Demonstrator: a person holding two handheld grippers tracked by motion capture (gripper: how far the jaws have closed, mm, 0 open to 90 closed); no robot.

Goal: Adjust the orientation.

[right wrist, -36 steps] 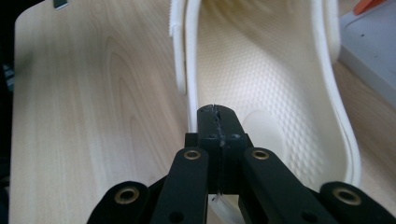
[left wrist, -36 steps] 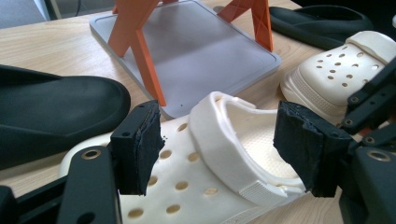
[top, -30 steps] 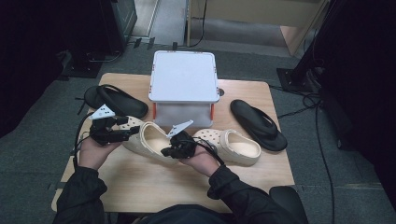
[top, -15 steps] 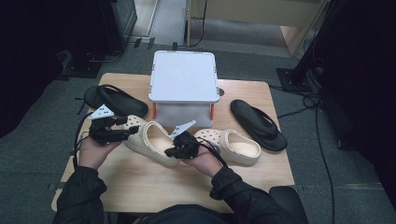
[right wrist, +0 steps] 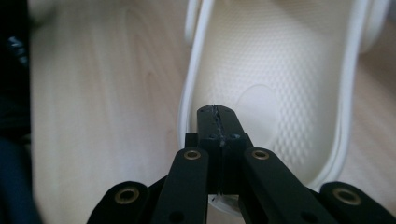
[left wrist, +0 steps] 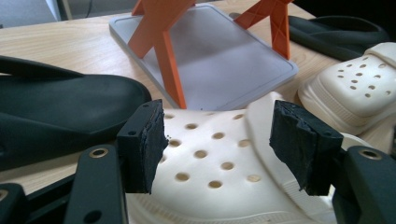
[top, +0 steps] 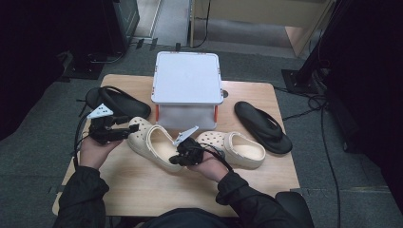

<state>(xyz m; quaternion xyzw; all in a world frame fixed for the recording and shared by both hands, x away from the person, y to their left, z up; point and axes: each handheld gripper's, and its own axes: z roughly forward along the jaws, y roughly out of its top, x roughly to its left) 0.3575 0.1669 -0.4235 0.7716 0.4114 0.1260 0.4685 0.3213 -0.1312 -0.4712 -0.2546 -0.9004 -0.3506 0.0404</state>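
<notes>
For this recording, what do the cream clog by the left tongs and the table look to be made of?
Cream clog: seemingly moulded foam or soft rubber with a matte finish; the signs are the punched round holes in its toe and the pebbled footbed in the right gripper view. Table: wood or wood-look laminate, pale with visible grain and a smooth surface; which of the two cannot be told.

No text, label, brand, number or sign can be read in any of the views; nothing legible is seen on the things near either hand-held gripper.
</notes>
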